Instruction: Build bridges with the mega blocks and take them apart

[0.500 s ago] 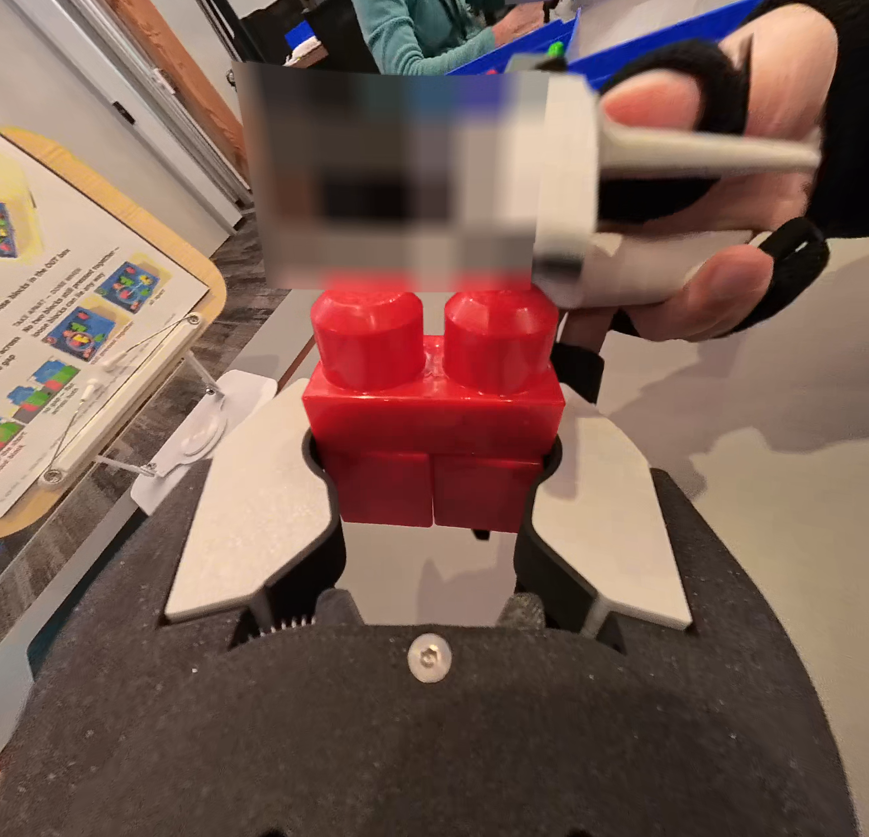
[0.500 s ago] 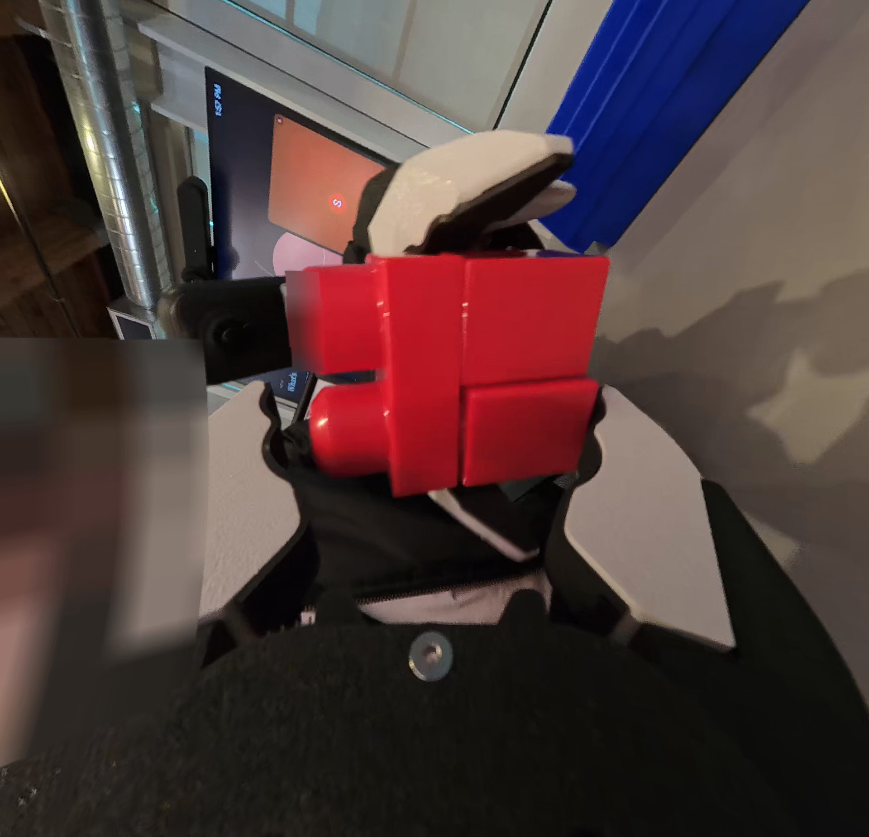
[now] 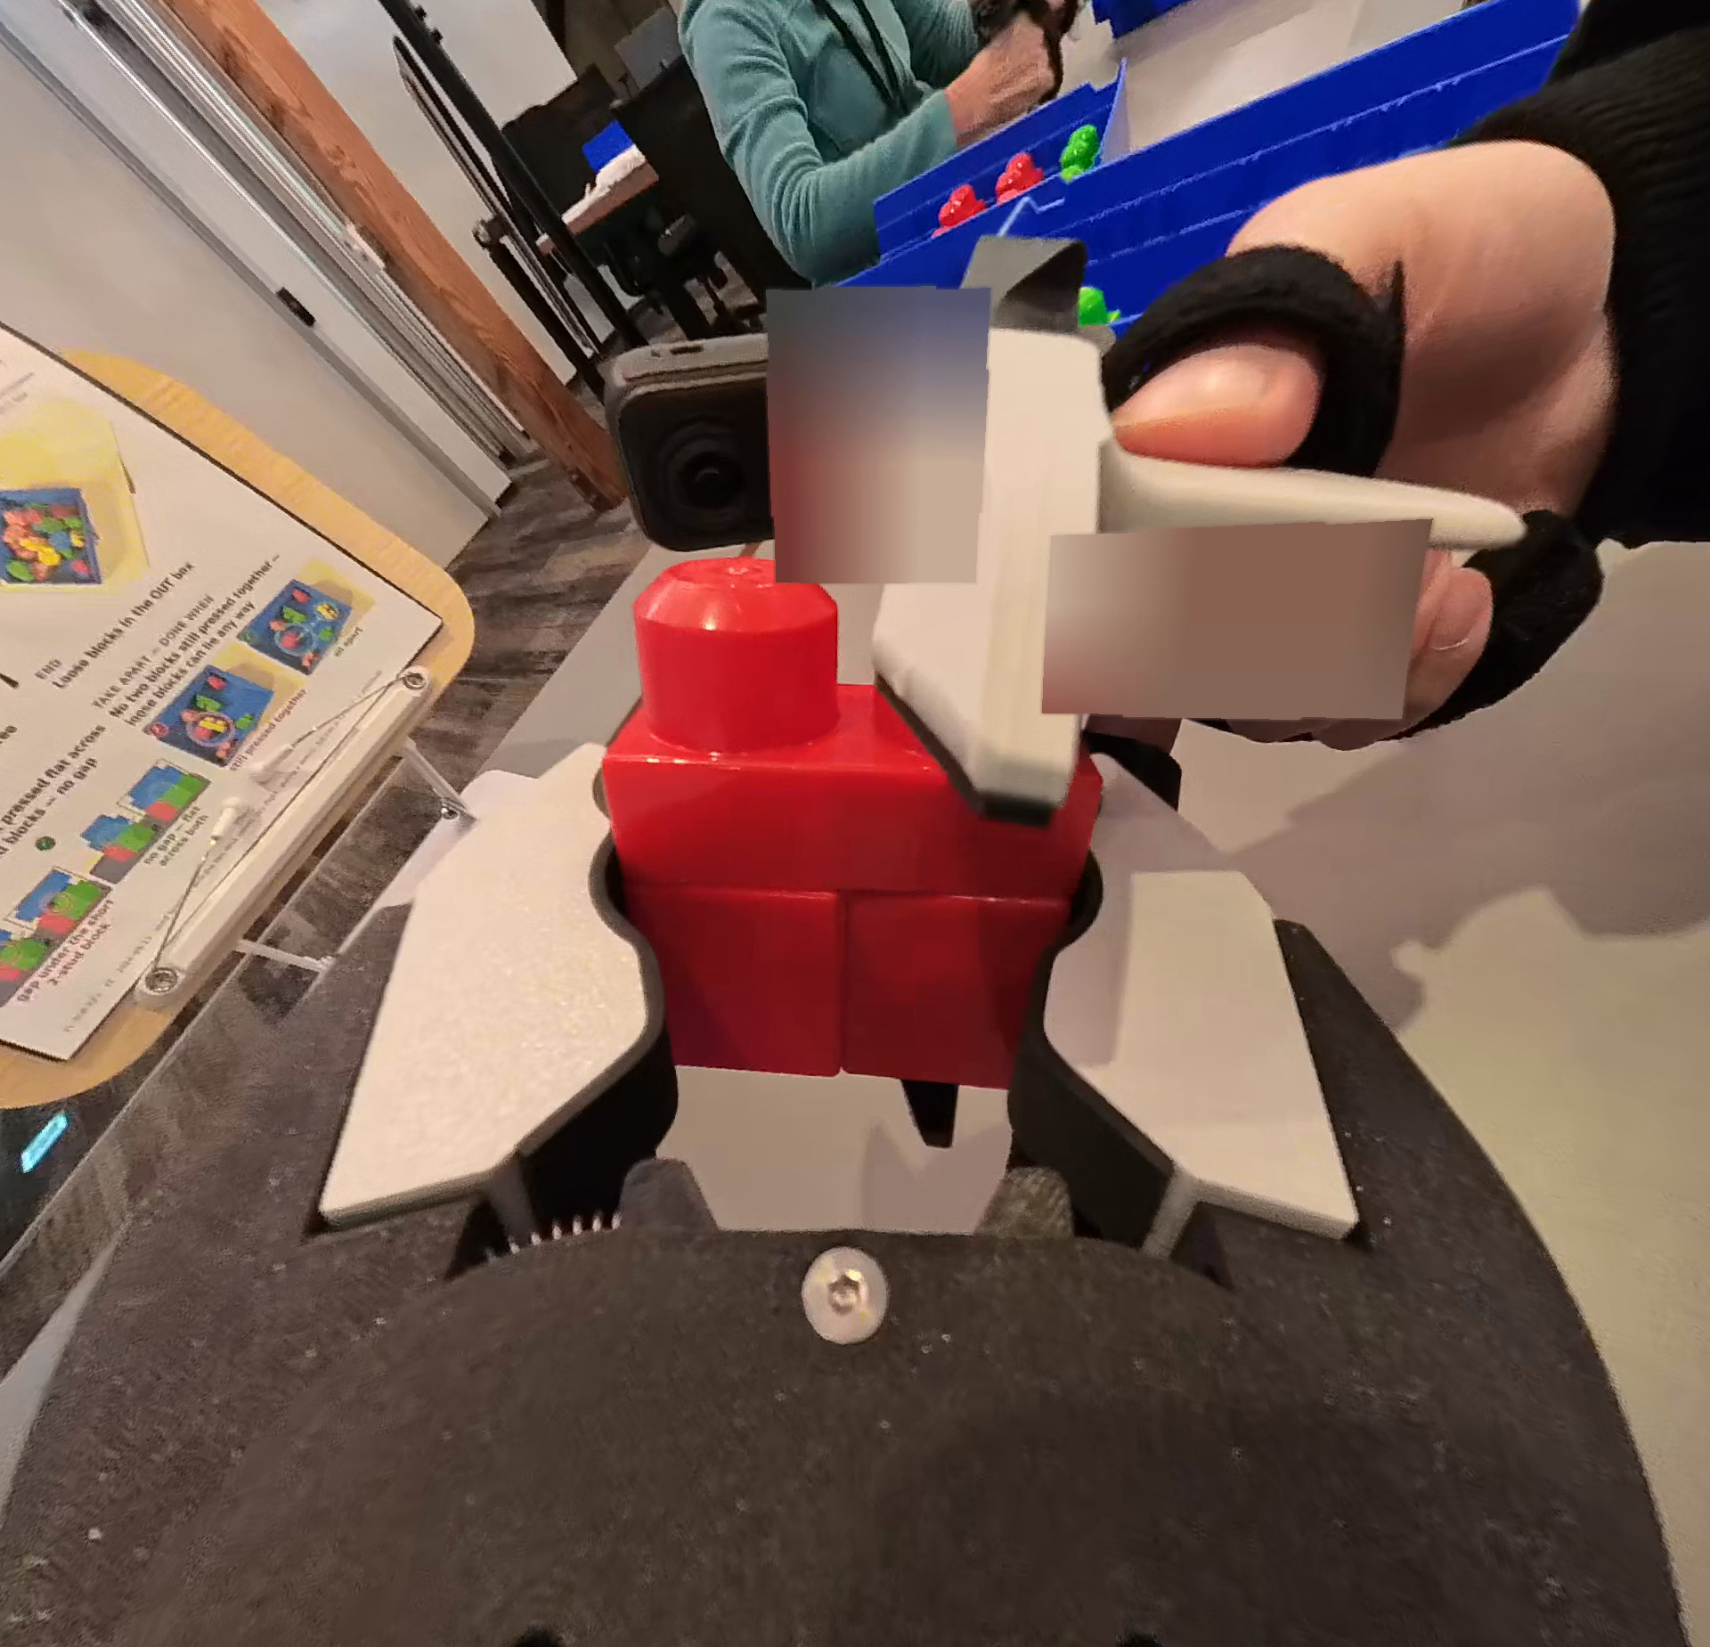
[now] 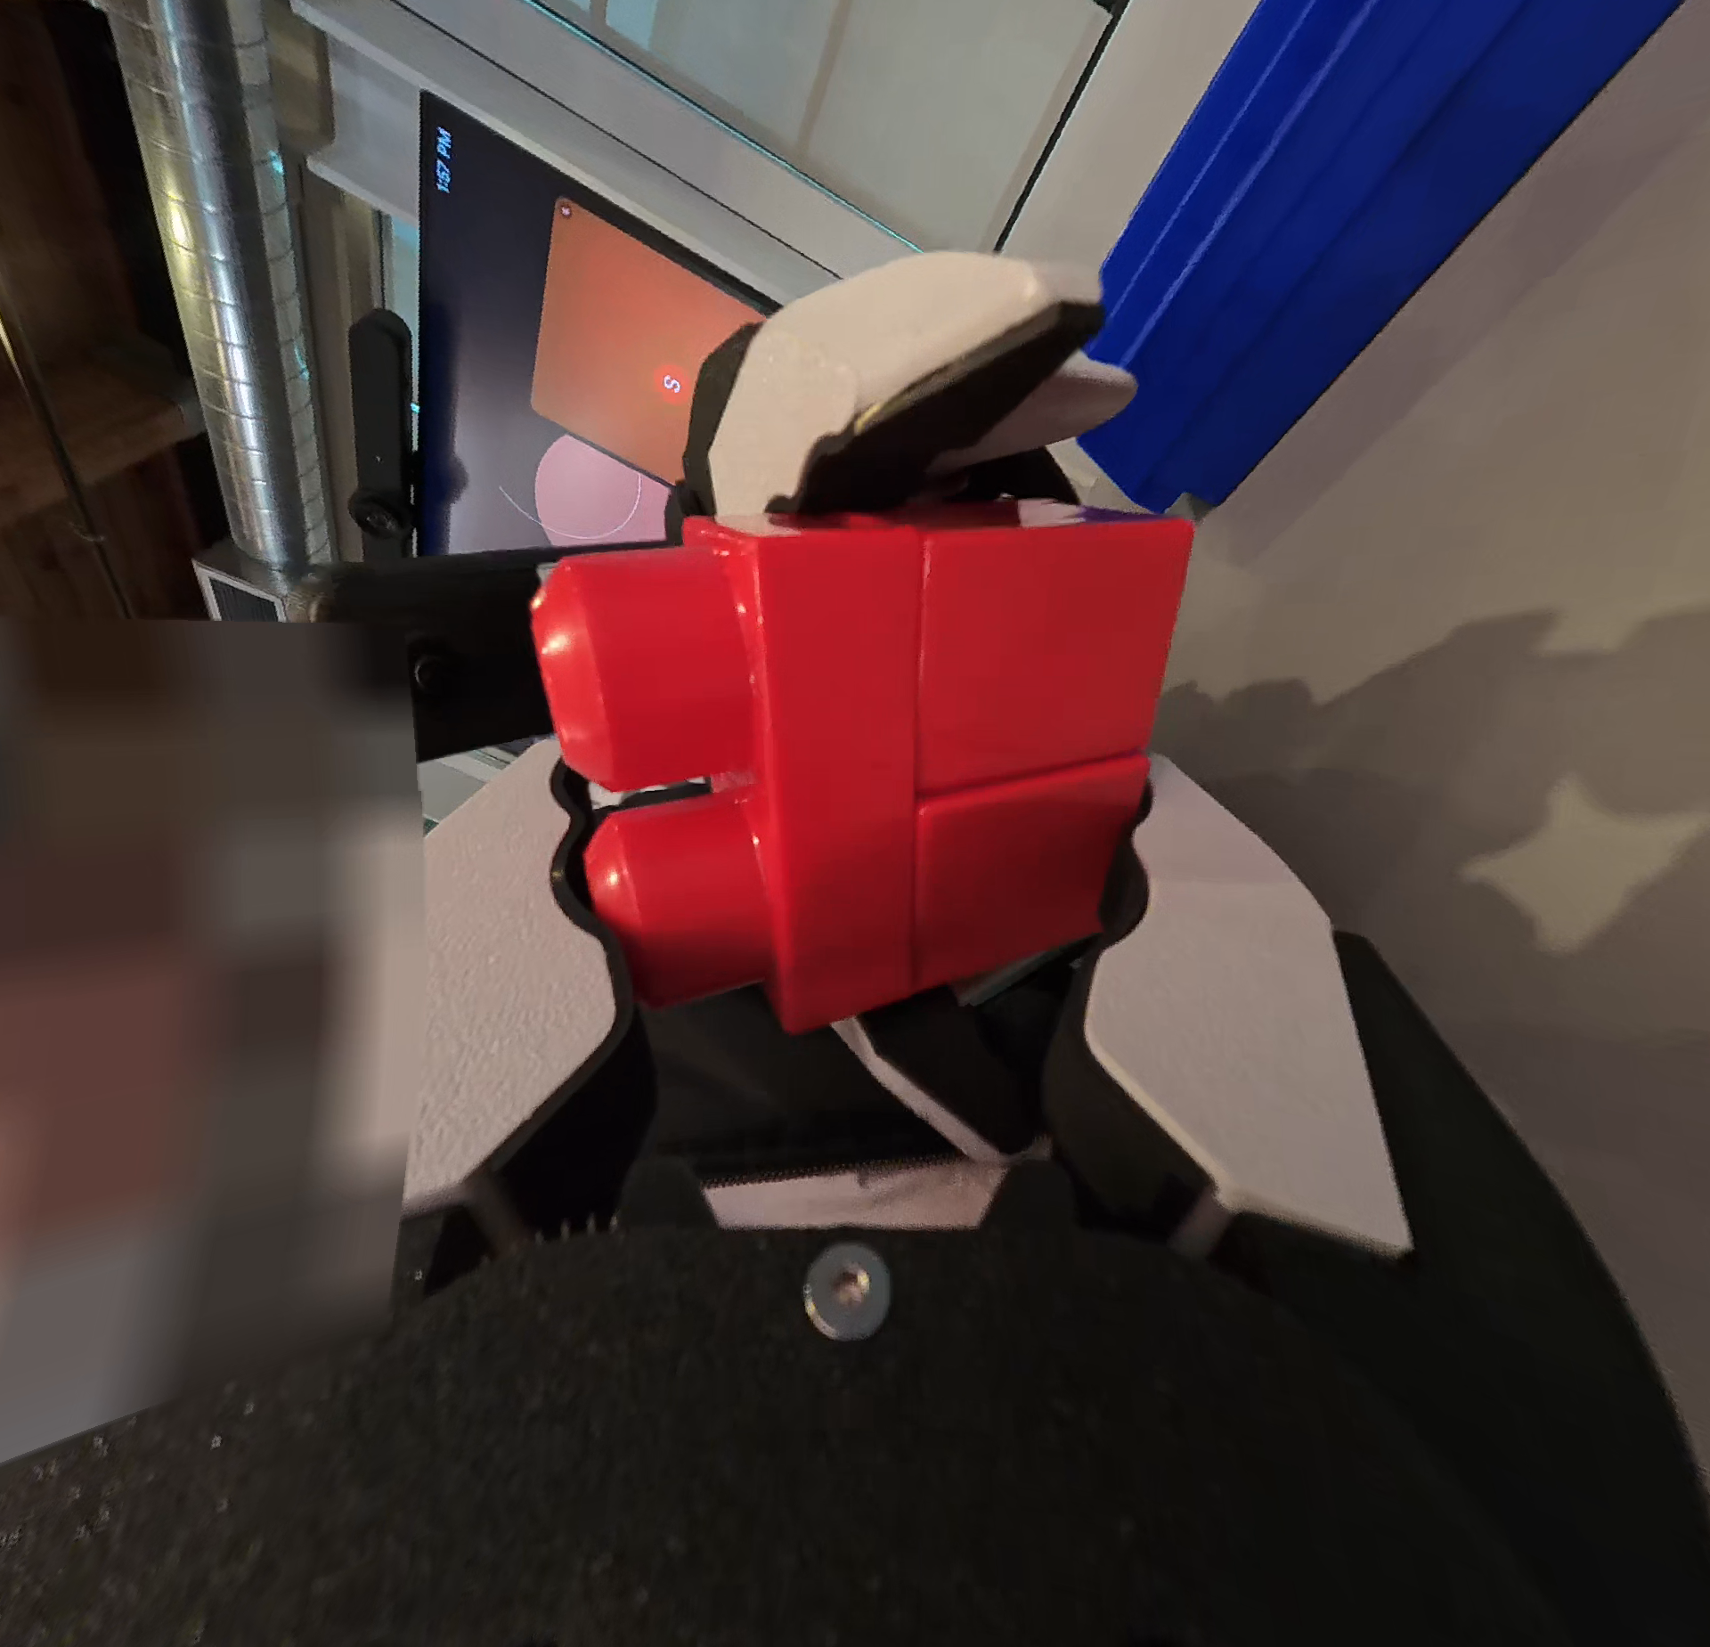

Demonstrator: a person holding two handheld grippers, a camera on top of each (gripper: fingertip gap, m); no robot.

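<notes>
Fingers [image 3: 518,982] of the left gripper [image 3: 847,964] press on the two lower sides of a red block assembly [image 3: 847,871], holding it above the pale bench [image 3: 1527,1094]. It is a two-stud red brick sitting on two smaller red blocks side by side. In the left wrist view one stud [image 3: 736,654] stands clear; the other is covered by a white finger of the right gripper [image 3: 995,677], which comes in from above and right in a person's hand [image 3: 1388,418] wearing a black fingerless glove.

From the right wrist view the same red block assembly [image 4: 925,751] lies sideways, studs pointing left, between the right gripper's [image 4: 851,871] own fingers [image 4: 1231,1029]: the left one touches the lower stud, the right one the lower small block, so both grippers are closed on it. A white finger of the left gripper [image 4: 888,372] shows above the assembly.

Off the bench to the left stands an instruction sheet [image 3: 185,723] on a wooden board. Blue bins [image 3: 1295,168] with red and green blocks sit behind, near a seated person in a teal top [image 3: 805,103]. A dark screen [image 4: 574,344] and a metal duct [image 4: 213,242] show in the right wrist view.
</notes>
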